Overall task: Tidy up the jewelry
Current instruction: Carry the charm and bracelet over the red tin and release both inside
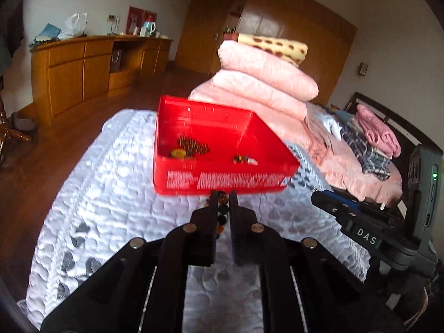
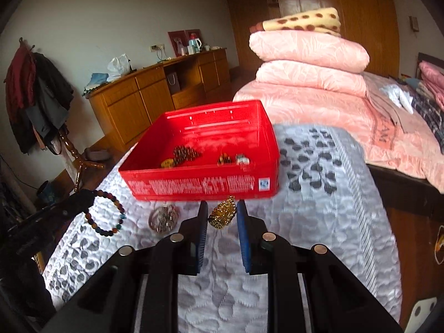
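Note:
A red plastic box (image 1: 222, 177) sits on the white quilted bed and holds several small jewelry pieces (image 1: 193, 145). It also shows in the right wrist view (image 2: 199, 186). My left gripper (image 1: 222, 195) is shut on a beaded bracelet (image 1: 222, 211), just in front of the box's near wall. In the right wrist view that bracelet (image 2: 106, 213) hangs from the left gripper (image 2: 83, 199). My right gripper (image 2: 222, 205) is shut on a gold ornament (image 2: 223, 213) right before the box. A silvery jewelry piece (image 2: 163, 217) lies on the quilt.
Folded pink quilts (image 1: 263, 83) are stacked behind the box, with a spotted blanket (image 2: 305, 20) on top. Folded clothes (image 1: 371, 144) lie at the right. A wooden cabinet (image 1: 83, 69) and a coat stand (image 2: 36, 97) stand beyond the bed's left edge.

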A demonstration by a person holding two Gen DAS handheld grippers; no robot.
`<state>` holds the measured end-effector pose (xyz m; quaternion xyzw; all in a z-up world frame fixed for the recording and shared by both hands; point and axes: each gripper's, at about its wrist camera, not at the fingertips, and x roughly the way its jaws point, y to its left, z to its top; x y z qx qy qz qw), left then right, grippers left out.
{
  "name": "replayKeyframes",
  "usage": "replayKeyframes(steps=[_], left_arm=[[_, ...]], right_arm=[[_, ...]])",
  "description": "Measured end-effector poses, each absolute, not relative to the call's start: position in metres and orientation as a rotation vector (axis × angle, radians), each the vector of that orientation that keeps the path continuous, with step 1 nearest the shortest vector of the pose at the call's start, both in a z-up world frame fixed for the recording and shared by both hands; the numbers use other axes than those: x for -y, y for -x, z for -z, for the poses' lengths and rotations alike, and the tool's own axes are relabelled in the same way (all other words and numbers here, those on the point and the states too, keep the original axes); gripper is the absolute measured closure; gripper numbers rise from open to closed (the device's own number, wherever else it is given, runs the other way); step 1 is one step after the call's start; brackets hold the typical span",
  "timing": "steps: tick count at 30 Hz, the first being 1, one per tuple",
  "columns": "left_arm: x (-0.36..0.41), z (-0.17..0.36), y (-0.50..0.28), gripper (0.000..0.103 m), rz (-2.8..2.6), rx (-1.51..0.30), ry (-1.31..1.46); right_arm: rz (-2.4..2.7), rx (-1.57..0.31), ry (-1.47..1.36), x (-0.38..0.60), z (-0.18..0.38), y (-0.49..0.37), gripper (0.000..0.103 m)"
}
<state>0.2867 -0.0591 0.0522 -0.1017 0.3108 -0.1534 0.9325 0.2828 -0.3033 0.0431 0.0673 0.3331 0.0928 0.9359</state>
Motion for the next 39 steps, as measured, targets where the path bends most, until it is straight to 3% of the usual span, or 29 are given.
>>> replayKeyframes(steps=[18, 28, 29, 30, 31, 32, 36, 39], left_arm=[[0.072, -0.115, -0.369, 0.096, 0.327, -0.475, 0.211], [0.086, -0.08, -0.447, 0.095, 0.36, -0.57, 0.234], [0.086, -0.076, -0.449, 0.092, 0.356, -0.581, 0.231], [0.086, -0.073, -0.451, 0.087, 0.351, -0.584, 0.229], [0.085, -0.07, -0.451, 0.067, 0.337, -0.587, 0.221], [0.084, -0.069, -0.452, 0.054, 0.322, -0.586, 0.216], [0.074, -0.074, -0.444, 0.051, 0.292, -0.561, 0.217], [0.068, -0.082, -0.43, 0.04, 0.25, -0.521, 0.187]], right_arm=[[-0.194, -0.626, -0.11, 0.293, -0.083, -0.375, 0.082], [-0.217, -0.731, -0.165, 0.292, -0.041, -0.432, 0.079], [-0.213, -0.728, -0.173, 0.294, -0.038, -0.432, 0.069], [-0.211, -0.722, -0.175, 0.296, -0.037, -0.432, 0.068], [-0.206, -0.717, -0.172, 0.297, -0.036, -0.431, 0.068], [-0.197, -0.712, -0.166, 0.299, -0.036, -0.429, 0.068], [-0.171, -0.674, -0.181, 0.308, -0.045, -0.417, 0.063], [-0.149, -0.654, -0.18, 0.314, -0.048, -0.403, 0.057]])
